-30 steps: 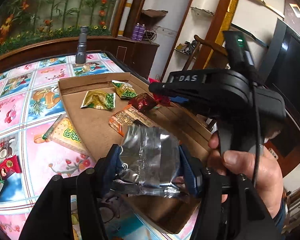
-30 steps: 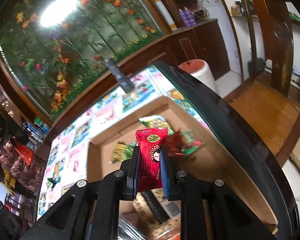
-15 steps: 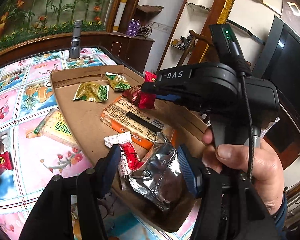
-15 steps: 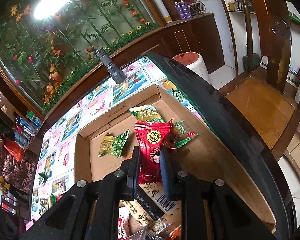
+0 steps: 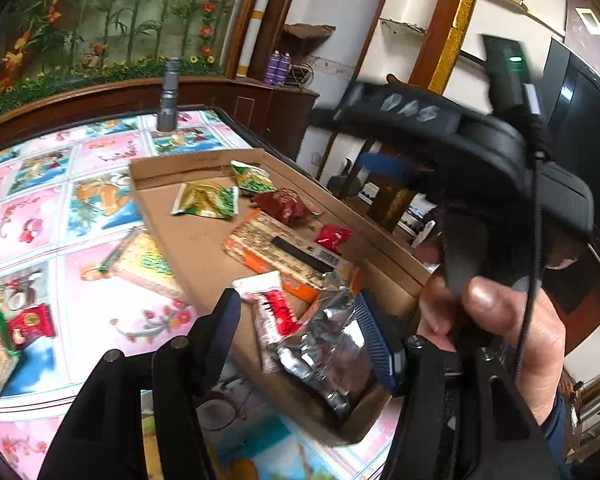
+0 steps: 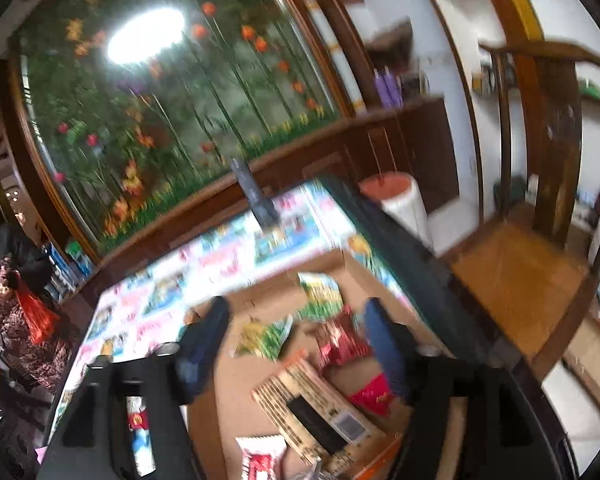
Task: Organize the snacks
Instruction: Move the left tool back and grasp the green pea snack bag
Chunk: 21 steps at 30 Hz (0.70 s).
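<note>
Cartoon-tiled tabletop (image 5: 40,216) carries the cardboard tray (image 5: 196,256). Right claw (image 6: 296,344) has just been opening, now wide and empty; its red packet (image 6: 370,394) lies below it in the tray, delivered. Left claw (image 5: 300,332) stands half-wide around a silver pouch (image 5: 324,344); I cannot tell if it grips.

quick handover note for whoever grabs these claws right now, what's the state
Right claw: open, nothing between its pads; the jaws have just been opening. The small red packet lies in the cardboard tray below it.
Left claw: open over the tray's near end; the silver foil packet lies between its fingers, no pad visibly pressing it.
In the tray: two green packets, a dark red one, the orange cracker pack, a white-and-red packet.
Left to do: the cracker pack by the tray's left wall and the red packet near the table's left edge are outside the tray.
</note>
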{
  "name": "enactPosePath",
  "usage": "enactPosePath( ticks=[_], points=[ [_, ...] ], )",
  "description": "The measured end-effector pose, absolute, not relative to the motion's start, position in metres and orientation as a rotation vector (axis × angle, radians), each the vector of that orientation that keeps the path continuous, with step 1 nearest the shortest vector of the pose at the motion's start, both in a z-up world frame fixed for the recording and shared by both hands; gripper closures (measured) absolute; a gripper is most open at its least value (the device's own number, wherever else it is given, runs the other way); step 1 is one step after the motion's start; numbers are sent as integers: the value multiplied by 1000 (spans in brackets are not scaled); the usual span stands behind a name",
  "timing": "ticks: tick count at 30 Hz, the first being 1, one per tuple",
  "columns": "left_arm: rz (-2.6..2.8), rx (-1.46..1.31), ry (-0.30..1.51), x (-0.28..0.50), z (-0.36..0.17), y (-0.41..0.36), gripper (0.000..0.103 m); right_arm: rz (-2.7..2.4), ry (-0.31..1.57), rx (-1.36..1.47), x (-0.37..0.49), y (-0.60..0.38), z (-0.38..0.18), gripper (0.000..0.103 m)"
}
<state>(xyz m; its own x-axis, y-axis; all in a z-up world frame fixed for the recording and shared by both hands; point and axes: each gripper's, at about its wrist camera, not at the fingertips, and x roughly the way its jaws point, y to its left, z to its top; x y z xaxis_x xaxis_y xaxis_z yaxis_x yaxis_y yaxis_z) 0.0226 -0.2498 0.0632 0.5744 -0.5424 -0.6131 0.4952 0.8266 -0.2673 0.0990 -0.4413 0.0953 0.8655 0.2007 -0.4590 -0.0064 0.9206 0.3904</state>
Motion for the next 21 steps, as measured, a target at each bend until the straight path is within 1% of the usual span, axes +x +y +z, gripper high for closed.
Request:
enactPosePath(
  ticks=[5, 9, 11, 13, 15, 19, 21],
  points=[
    [-563, -36, 701, 4, 76, -226, 44, -9, 270, 243, 61, -422, 125, 0],
    [-515, 1, 655, -12, 87, -200, 38, -80, 82, 165, 30, -399, 129, 0],
    [-489, -3, 647, -18, 91, -184, 38, -36, 68, 142, 28, -387, 126, 0],
    [-477, -20, 645, -25, 93, -167, 38, 66, 137, 128, 38, -376, 125, 0],
    [-444, -27, 632, -33, 96, -147, 38, 126, 166, 136, 41, -366, 122, 0],
    [-370, -55, 632, -46, 97, -104, 38, 179, 122, 60, 28, -341, 123, 0],
    [-319, -57, 631, -53, 97, -78, 36, 248, 144, 45, 29, -331, 123, 0]
  ],
)
